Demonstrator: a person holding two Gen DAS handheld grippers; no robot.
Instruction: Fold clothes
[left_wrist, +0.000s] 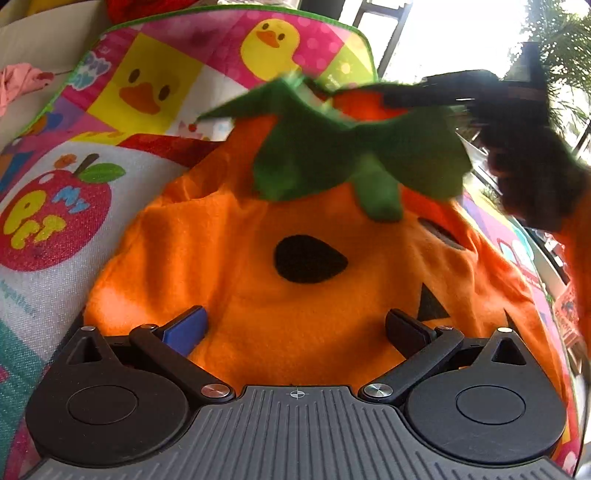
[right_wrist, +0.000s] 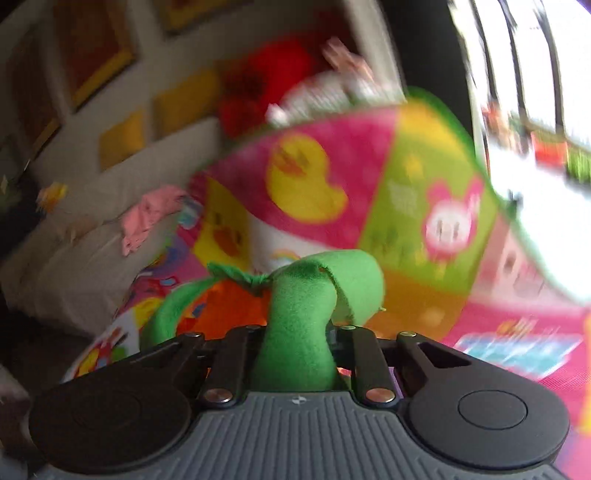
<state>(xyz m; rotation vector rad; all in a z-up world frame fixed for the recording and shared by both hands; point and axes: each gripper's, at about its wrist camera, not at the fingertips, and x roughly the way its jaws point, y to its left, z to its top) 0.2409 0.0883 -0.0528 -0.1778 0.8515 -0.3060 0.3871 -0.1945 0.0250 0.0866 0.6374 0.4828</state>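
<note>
Green felt fills the near middle of the right wrist view: the right gripper (right_wrist: 295, 354) has its jaws pinched tight on a thick fold of the green leaf collar (right_wrist: 299, 325), which rises between the black linkage arms and curls over at the top. That view is smeared with motion blur.

From the left wrist view the pumpkin costume (left_wrist: 229, 266) lies spread on a colourful play mat (left_wrist: 155, 81) printed with yellow ducks and a red apple. It is soft orange fleece, rumpled into shallow folds, with a black teardrop eye patch near its middle, a second dark patch to the right and black triangles at its near right edge. Its green collar of pointed leaves sits at the far end, and the right part of it is lifted off the mat, where the right gripper shows as a dark blurred shape with a gloved hand (left_wrist: 532, 173) behind it.

Closer in, the left gripper (left_wrist: 295, 332) stands wide, one pad blue, one black, with orange fleece showing between the fingers; the pads do not press on it.

Beyond the mat a pink garment (left_wrist: 18, 85) lies on a pale cushion (left_wrist: 40, 40).
</note>
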